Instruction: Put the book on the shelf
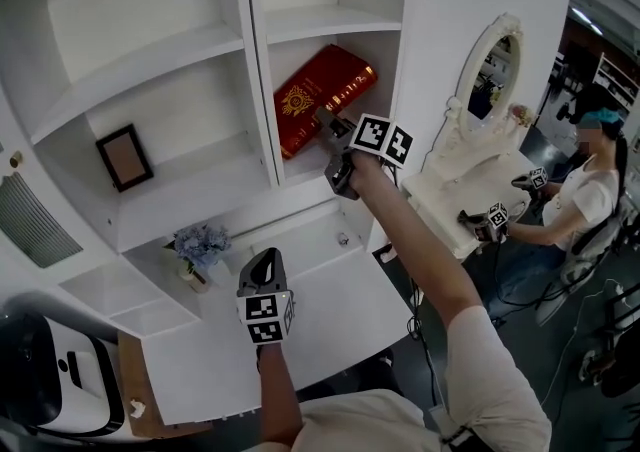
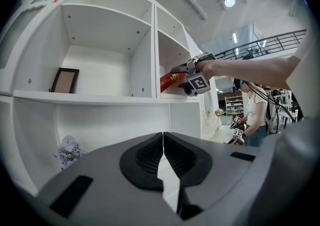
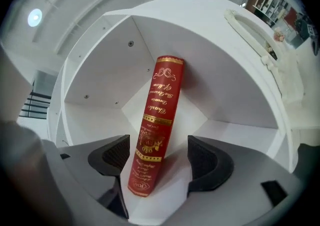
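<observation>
A red book with gold lettering leans tilted inside the right-hand shelf compartment, its lower end on the shelf board. My right gripper reaches into that compartment. In the right gripper view the book's spine stands between the two pads with a gap on either side, so the right gripper is open and not pressing it. My left gripper hovers low over the white desk, shut and empty. From there the book and the right gripper show up high.
A dark picture frame stands in the left compartment. A small pot of pale flowers sits in the nook below. White desk top lies under the left gripper. To the right are an oval mirror and a person holding grippers.
</observation>
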`<state>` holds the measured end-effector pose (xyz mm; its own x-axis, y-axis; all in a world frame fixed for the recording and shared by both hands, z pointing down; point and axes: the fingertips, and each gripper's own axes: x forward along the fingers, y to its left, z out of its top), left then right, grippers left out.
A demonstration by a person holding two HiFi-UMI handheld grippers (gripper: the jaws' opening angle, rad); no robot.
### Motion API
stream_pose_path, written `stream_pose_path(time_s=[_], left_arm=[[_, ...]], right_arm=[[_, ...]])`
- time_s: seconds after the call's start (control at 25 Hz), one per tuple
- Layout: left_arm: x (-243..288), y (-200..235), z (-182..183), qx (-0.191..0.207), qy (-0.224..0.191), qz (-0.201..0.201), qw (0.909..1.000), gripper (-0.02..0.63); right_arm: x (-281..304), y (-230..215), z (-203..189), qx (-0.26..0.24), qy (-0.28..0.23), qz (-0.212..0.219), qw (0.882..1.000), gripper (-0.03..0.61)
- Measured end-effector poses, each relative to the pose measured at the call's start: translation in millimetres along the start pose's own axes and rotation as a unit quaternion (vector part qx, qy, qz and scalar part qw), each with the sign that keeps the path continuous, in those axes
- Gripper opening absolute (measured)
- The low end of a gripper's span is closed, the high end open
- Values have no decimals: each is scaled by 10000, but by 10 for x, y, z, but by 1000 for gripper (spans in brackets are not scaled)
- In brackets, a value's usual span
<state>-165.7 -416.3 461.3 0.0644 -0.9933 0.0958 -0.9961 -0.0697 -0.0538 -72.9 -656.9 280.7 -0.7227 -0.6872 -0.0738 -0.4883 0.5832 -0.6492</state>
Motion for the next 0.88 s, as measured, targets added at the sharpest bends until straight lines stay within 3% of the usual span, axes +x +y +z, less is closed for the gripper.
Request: stream_pose_path(time_s=[0.4,0.88], left_arm=[[-150,-218,21,54,-8,-257,9997,18],[-331,-390,27,23,-56,-456,9989,18]], right_arm=[[-445,10,-278,-959,262,-217,9948,363],[-883,146,-646,-2064,440,-324,9769,362]])
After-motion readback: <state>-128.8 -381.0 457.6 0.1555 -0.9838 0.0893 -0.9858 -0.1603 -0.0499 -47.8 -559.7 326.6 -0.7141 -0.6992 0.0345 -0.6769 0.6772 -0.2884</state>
